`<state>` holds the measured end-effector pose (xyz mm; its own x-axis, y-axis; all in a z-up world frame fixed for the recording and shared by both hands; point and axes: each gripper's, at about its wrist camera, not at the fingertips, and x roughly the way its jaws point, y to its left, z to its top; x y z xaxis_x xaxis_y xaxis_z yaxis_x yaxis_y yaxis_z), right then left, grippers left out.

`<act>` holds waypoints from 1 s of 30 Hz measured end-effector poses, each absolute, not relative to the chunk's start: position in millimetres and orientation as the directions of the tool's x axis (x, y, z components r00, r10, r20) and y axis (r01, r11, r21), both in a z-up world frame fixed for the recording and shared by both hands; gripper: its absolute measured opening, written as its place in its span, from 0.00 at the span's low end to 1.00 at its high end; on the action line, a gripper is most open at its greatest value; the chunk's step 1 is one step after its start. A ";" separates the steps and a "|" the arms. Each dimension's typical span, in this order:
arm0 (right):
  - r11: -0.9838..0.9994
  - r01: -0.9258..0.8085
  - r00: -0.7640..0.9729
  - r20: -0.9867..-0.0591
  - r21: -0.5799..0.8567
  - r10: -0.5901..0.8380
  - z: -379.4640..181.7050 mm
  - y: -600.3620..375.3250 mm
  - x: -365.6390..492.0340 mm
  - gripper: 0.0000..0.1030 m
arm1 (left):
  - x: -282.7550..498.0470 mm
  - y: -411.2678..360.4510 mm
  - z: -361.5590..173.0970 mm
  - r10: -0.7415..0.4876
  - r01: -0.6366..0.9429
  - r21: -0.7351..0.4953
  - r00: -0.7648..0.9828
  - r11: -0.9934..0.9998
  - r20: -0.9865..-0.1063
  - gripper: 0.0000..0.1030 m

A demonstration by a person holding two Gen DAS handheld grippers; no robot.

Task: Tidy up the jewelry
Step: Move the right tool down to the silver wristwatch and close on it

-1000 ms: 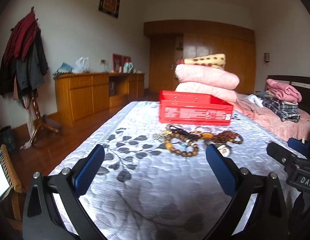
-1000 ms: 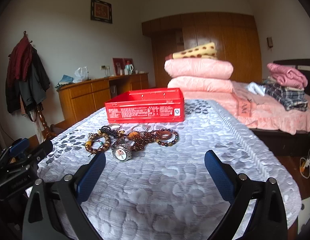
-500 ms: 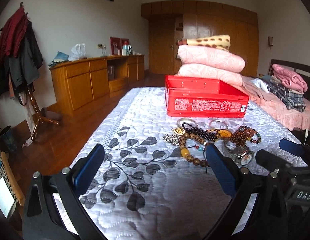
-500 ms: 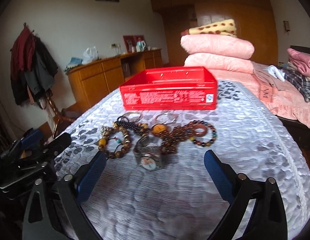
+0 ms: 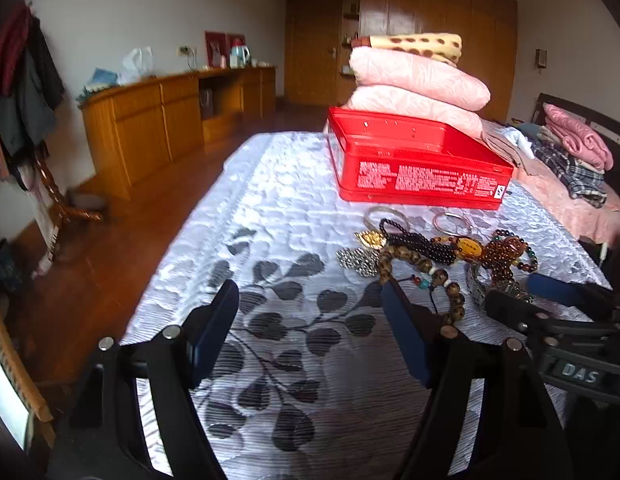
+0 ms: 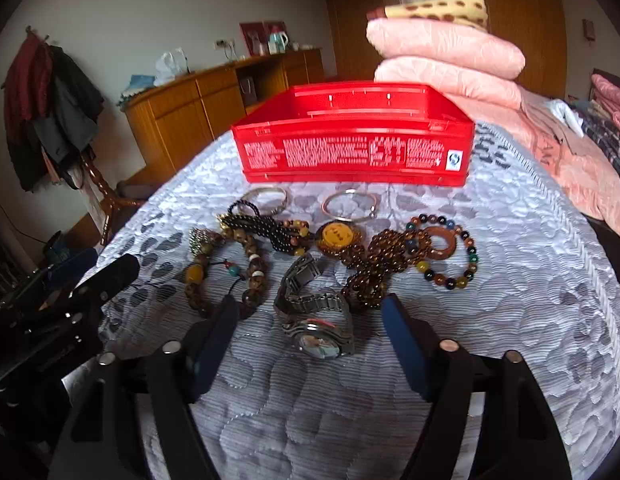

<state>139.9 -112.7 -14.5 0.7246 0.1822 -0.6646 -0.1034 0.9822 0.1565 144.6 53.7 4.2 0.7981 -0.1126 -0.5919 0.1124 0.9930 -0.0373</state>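
Observation:
A red plastic box (image 6: 355, 142) (image 5: 413, 164) stands on a quilted white bedspread (image 6: 509, 280). In front of it lies a pile of jewelry: a metal wristwatch (image 6: 315, 322), a large-bead bracelet (image 6: 226, 270) (image 5: 421, 270), dark bead strings (image 6: 270, 226), an amber pendant (image 6: 337, 236), a multicolour bead bracelet (image 6: 449, 256) and two metal bangles (image 6: 349, 202). My right gripper (image 6: 310, 340) is open, its fingers either side of the watch. My left gripper (image 5: 310, 328) is open and empty, left of the pile.
Folded pink quilts (image 5: 417, 84) are stacked behind the box. Clothes (image 5: 569, 152) lie on the bed at the right. A wooden sideboard (image 5: 170, 120) and a coat stand (image 6: 58, 100) are along the left wall. The bedspread's left edge drops to the wooden floor (image 5: 90, 272).
Both grippers have moved forward and down toward the jewelry. The right gripper's fingers now straddle the watch. Both stay open.

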 end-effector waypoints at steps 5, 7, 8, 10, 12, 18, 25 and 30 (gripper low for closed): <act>0.982 -0.092 0.685 -0.705 0.165 0.182 -24.9 -111.7 145.9 0.57 | 148.0 50.1 3.6 -0.138 0.136 -0.048 0.785 0.989 -0.603 0.70; 0.984 -0.095 0.686 -0.706 0.151 0.175 -25.3 -109.9 145.7 0.51 | 149.2 48.7 3.7 -0.146 0.141 -0.057 0.781 0.988 -0.608 0.70; 0.986 -0.094 0.686 -0.709 0.137 0.164 -25.7 -108.1 146.6 0.49 | 149.8 47.9 3.3 -0.150 0.144 -0.059 0.779 0.988 -0.609 0.70; 0.988 -0.095 0.689 -0.708 0.122 0.154 -25.8 -107.1 147.0 0.37 | 151.7 44.1 2.1 -0.158 0.152 -0.063 0.771 0.986 -0.617 0.72; 0.987 -0.103 0.687 -0.709 0.120 0.158 -25.2 -108.4 146.5 0.35 | 152.2 41.3 1.3 -0.168 0.159 -0.070 0.764 0.985 -0.623 0.74; 0.979 -0.122 0.683 -0.701 0.166 0.204 -22.6 -122.6 140.9 0.35 | 151.7 24.4 3.9 -0.178 0.185 -0.055 0.765 0.981 -0.619 0.79; 0.982 -0.071 0.698 -0.694 0.178 0.176 -18.0 -154.4 129.5 0.35 | 156.9 -7.4 7.2 -0.240 0.249 -0.073 0.747 0.966 -0.620 0.72; 0.979 -0.026 0.707 -0.689 0.200 0.160 -19.9 -182.1 127.3 0.35 | 165.8 -32.9 0.1 -0.246 0.273 -0.059 0.725 0.960 -0.643 0.61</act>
